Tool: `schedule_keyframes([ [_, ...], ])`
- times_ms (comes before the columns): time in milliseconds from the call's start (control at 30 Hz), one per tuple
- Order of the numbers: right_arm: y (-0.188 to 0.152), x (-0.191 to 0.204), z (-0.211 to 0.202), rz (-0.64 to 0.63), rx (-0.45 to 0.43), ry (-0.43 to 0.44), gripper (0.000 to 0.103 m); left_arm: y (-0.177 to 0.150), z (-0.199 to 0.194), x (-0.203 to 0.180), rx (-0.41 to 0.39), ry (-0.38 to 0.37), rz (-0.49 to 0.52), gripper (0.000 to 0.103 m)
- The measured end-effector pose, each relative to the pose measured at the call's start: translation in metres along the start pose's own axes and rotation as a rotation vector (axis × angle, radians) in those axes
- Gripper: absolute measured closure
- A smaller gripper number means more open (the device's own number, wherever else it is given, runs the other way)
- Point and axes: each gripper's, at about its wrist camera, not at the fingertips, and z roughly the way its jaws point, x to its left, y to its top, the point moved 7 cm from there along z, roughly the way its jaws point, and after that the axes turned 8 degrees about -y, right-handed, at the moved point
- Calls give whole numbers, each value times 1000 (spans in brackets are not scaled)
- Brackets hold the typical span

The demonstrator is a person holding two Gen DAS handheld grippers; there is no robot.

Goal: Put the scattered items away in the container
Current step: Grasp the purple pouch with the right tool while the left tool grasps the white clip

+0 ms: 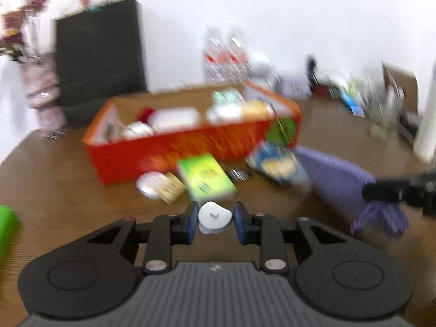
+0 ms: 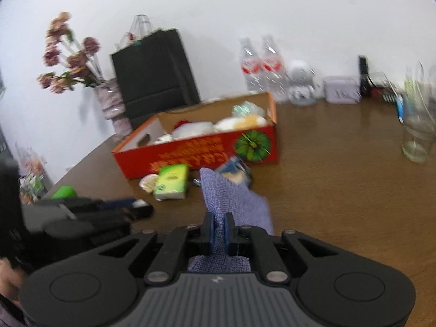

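Carrying both loads: left hand-held gripper (image 1: 215,218) pinches a small white disc (image 1: 214,216); right hand-held gripper (image 2: 218,231) clamps the purple cloth (image 2: 231,196). Red box (image 1: 174,147) sits ahead on the counter (image 1: 54,185). Advice: clear the near wall before releasing.

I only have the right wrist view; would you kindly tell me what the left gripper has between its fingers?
Observer: A small white disc with a raised nub in the middle sits between the fingers of the left gripper, touching both.
Operator: Thank you. What is the round thing beside the green box?
Observer: It looks like a tin with a white lid and gold side, lying tipped against the green box.
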Motion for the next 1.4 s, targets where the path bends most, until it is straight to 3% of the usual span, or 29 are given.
schedule_keyframes([
  [133,39,19,-17,-86,-68,1,97,46,-31,27,-72,7,-17,75],
  [300,118,42,-31,-162,-197,-8,97,123,-46,57,-140,-4,-35,75],
  [433,188,55,2,-155,-190,31,97,175,-11,73,-114,-48,-101,75],
  [533,214,68,69,-133,-98,24,97,183,50,82,-29,-44,-136,75],
  [633,200,65,160,-54,98,9,97,155,124,90,113,-21,-181,75],
  [733,165,54,233,-26,265,-53,97,128,167,94,178,28,-148,75],
  [900,135,44,282,26,397,-48,97,111,192,92,241,10,-118,71],
  [933,132,40,288,50,414,-45,99,110,191,93,238,10,-120,67],
  [967,131,37,291,76,418,-35,99,109,190,95,235,15,-125,57],
  [1067,135,33,284,146,435,23,88,112,177,103,208,24,-144,44],
  [1133,144,32,271,161,427,36,66,118,167,108,195,34,-161,38],
  [1233,162,28,243,152,376,29,43,130,150,113,188,66,-182,12],
  [1267,168,25,235,153,363,29,41,133,145,114,193,84,-182,6],
  [1400,182,12,212,141,364,-26,41,138,128,114,242,145,-208,2],
])
